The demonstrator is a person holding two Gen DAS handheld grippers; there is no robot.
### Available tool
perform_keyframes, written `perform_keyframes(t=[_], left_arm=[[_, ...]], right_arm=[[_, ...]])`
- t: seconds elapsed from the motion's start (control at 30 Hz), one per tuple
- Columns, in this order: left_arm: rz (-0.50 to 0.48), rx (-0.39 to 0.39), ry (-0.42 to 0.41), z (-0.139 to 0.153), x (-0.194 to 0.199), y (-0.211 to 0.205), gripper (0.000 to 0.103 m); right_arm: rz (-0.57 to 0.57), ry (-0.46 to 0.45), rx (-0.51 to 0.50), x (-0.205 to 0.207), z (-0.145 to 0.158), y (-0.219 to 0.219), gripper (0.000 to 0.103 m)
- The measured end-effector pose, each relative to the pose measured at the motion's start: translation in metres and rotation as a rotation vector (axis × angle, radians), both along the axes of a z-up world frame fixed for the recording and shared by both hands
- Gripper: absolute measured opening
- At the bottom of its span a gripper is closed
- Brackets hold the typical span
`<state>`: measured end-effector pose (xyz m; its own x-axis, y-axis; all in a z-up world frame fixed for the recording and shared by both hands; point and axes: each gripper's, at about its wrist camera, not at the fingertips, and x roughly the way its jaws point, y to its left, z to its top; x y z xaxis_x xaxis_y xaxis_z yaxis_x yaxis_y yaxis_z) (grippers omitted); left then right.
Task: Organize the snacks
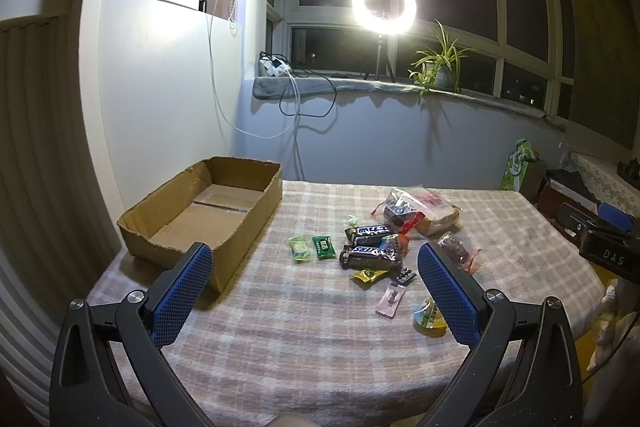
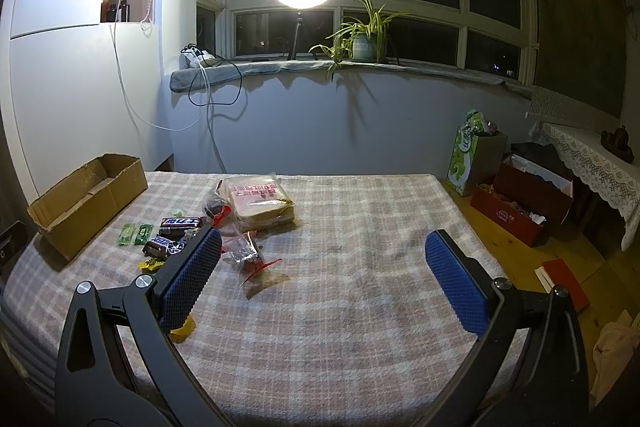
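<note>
An empty cardboard box [image 1: 208, 211] sits at the table's far left; it also shows in the right wrist view [image 2: 86, 203]. Snacks lie in a loose pile mid-table: two Snickers bars [image 1: 370, 245], two green sweets [image 1: 312, 248], a bagged bread pack [image 1: 420, 211], a yellow jelly cup [image 1: 430, 317] and small wrapped candies. The bread pack [image 2: 260, 203] and a clear bag with a red tie [image 2: 246, 255] show in the right wrist view. My left gripper [image 1: 316, 267] is open and empty above the table's near side. My right gripper [image 2: 324, 259] is open and empty, right of the pile.
The table carries a checked cloth [image 2: 360, 287]. A ring light [image 1: 383, 4] and a potted plant [image 1: 440, 67] stand on the window sill behind. A green bag [image 2: 466, 151] and a red box [image 2: 520, 203] sit on the floor at the right.
</note>
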<state>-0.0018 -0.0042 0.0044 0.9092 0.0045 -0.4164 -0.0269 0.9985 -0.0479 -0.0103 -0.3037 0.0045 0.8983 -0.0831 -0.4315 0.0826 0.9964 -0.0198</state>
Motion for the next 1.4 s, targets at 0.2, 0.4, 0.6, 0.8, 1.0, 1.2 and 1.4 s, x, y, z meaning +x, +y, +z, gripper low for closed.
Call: perform_keyframes(t=[0.2, 0.4, 0.6, 0.8, 1.0, 1.2, 1.4], left_arm=[[-0.001, 0.002, 0.0, -0.0031, 0.0005, -0.0004, 0.102], [0.001, 0.001, 0.001, -0.0048, 0.0009, -0.0003, 0.102], [-0.003, 0.002, 0.002, -0.0059, 0.001, -0.0006, 0.102], [0.001, 0.001, 0.001, -0.0066, 0.0005, -0.0014, 0.102], [-0.001, 0.002, 0.002, -0.0081, 0.0005, -0.0031, 0.102], [0.0, 0.003, 0.003, -0.0082, 0.0002, -0.0037, 0.102], [-0.005, 0.004, 0.005, -0.0095, -0.0008, -0.0059, 0.102]], right_arm=[[0.001, 0.0, -0.001, 0.0008, -0.0003, 0.0001, 0.103], [0.005, 0.005, -0.001, 0.0017, -0.0003, 0.0008, 0.103], [0.004, 0.006, -0.001, 0.0033, -0.0028, 0.0009, 0.103], [0.01, 0.01, -0.003, 0.0036, -0.0053, 0.0007, 0.103], [0.009, 0.013, -0.004, 0.0043, -0.0069, 0.0012, 0.103], [0.011, 0.014, -0.004, 0.004, -0.0055, 0.0013, 0.103], [0.011, 0.019, -0.005, 0.0061, -0.0091, 0.0022, 0.103]])
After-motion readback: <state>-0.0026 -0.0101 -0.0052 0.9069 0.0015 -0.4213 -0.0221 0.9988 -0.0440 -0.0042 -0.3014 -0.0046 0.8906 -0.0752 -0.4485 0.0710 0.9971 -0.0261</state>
